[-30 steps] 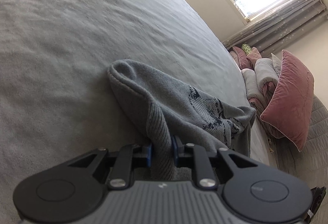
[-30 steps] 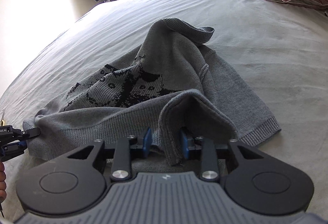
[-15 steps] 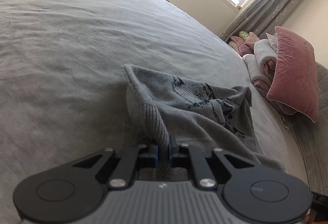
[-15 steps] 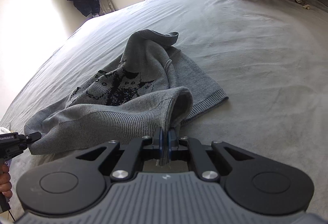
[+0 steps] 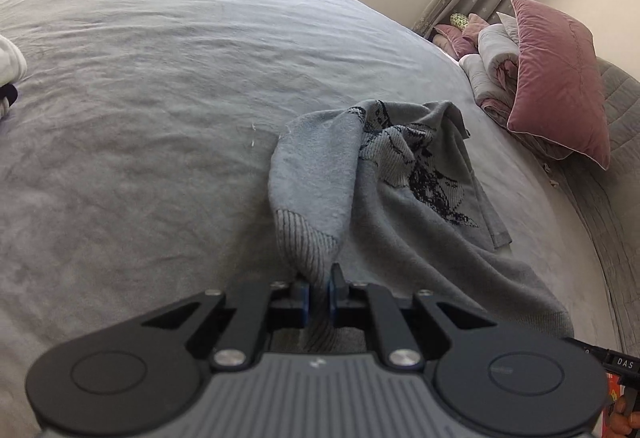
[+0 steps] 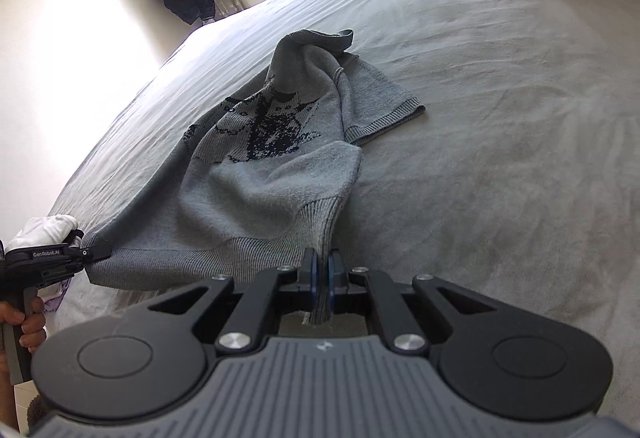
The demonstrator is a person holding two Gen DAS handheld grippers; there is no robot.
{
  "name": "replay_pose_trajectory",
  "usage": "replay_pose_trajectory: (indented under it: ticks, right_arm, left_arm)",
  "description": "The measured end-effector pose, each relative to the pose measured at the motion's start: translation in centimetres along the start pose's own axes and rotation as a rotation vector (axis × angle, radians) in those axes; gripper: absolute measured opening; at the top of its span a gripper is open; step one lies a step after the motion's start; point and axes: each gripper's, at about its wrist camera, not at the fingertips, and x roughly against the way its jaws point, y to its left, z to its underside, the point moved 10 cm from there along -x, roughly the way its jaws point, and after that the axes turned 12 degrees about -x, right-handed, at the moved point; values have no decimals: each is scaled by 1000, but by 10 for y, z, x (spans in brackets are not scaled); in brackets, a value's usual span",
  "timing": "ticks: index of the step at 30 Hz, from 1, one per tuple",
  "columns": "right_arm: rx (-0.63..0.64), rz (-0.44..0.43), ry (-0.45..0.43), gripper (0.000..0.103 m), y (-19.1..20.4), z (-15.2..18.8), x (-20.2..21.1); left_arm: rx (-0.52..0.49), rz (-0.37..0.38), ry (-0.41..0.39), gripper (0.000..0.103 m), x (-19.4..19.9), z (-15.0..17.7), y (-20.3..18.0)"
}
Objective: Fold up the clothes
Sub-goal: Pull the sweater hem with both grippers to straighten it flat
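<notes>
Sweater [image 6: 256,177] is lying crumpled in the middle of the grey bed [image 6: 500,97], dark knitted pattern facing up, with its ribbed hem lifted off the sheet at both corners. Right gripper [image 6: 321,272] is pinched tight on one hem corner, left gripper [image 5: 319,292] clamped on the other, so both tongs are narrow with knit between them. Looks like the spread-it-out step, no real fold made yet. Next move probably needs both hands pulling apart and toward the person evenly so the body flattens, since the far end near the pink pillow [image 5: 560,77] is bunched up.
</notes>
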Motion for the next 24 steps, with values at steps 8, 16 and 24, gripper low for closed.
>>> replay_pose_trajectory:
  ticks: [8,16,24]
  right_arm:
    - [-16,-31,-31,5,-8,10,42]
    - [-17,-29,-53,5,-23,23,78]
    - [-28,-4,-47,5,-46,44,101]
  left_arm:
    - [-65,36,21,8,33,24,-20]
    - [-214,81,36,8,62,62,-63]
    - [-319,135,65,8,82,106,-93]
